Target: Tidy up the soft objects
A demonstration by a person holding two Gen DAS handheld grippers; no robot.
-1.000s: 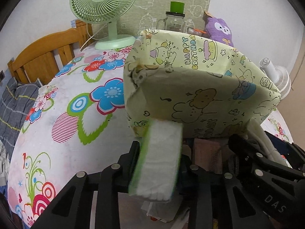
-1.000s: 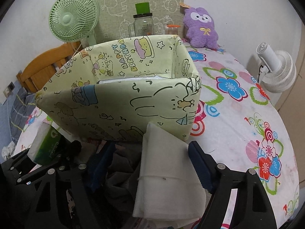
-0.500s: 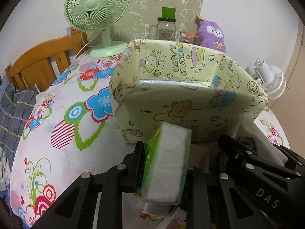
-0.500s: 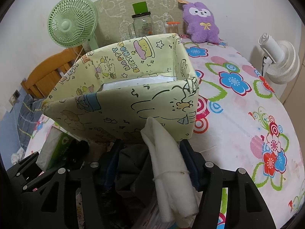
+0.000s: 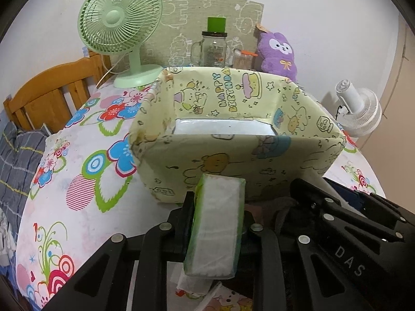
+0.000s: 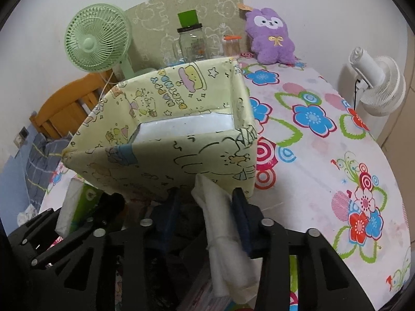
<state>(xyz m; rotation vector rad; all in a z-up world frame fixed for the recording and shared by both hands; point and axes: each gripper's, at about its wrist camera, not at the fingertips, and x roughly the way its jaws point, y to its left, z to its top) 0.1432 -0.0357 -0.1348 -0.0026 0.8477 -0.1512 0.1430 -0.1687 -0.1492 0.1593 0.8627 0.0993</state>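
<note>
A pale yellow cartoon-print fabric box (image 5: 233,140) stands on the flowered table, also in the right wrist view (image 6: 166,140); something white lies in its bottom. My left gripper (image 5: 216,202) is shut on a green-and-white tissue pack (image 5: 215,228), held just before the box's near wall. My right gripper (image 6: 205,199) is shut on a folded white cloth (image 6: 223,235) that hangs down, close to the box's right front corner. The tissue pack also shows in the right wrist view (image 6: 75,207).
A green fan (image 5: 122,28), a glass jar (image 5: 214,49) and a purple plush (image 5: 278,51) stand at the table's back. A white fan (image 5: 360,111) is at the right. Dark clothes (image 6: 181,223) lie under the grippers. A wooden bed frame (image 5: 44,98) is left.
Both grippers have risen, so the box's inside now shows. The right gripper has closed in on the white cloth, which now hangs narrow and bunched. The tissue pack stays held.
</note>
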